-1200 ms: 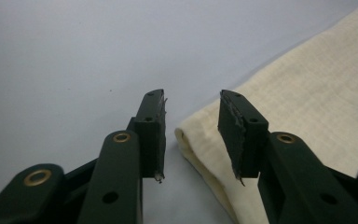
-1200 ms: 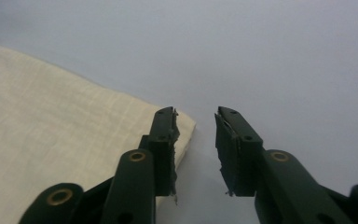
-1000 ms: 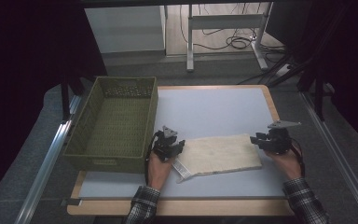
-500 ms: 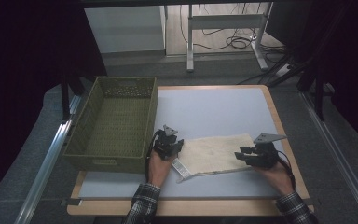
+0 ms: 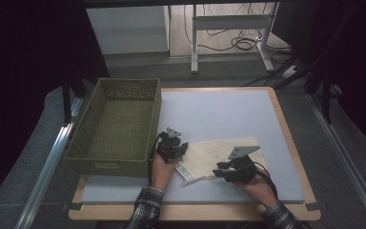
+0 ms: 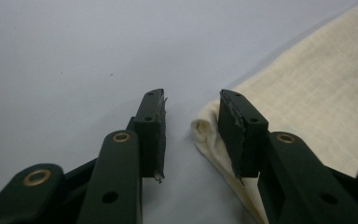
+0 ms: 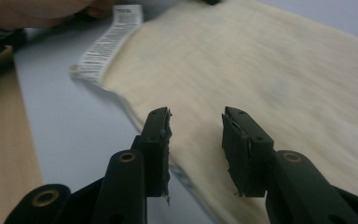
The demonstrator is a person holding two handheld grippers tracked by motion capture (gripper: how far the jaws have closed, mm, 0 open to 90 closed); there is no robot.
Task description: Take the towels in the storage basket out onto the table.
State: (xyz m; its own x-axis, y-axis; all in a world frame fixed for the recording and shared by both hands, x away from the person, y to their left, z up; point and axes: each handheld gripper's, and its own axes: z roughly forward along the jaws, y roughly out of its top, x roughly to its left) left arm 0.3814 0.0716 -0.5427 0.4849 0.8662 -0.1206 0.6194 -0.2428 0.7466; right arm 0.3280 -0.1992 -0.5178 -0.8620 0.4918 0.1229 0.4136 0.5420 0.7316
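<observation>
Cream woven cloth [image 5: 221, 155] near the bench's [image 5: 219, 109] front edge; its white printed label [image 7: 107, 44] is unreadable. Left gripper [image 6: 191, 123] and right gripper [image 7: 196, 135] jaws gape, holding nothing.

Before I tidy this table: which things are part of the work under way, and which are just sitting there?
In the job:
cloth with its label
left tool, open at the cloth's corner
right tool, open over the cloth's near edge

Sitting by:
basket, left of the cloth, likely where it goes
table
</observation>
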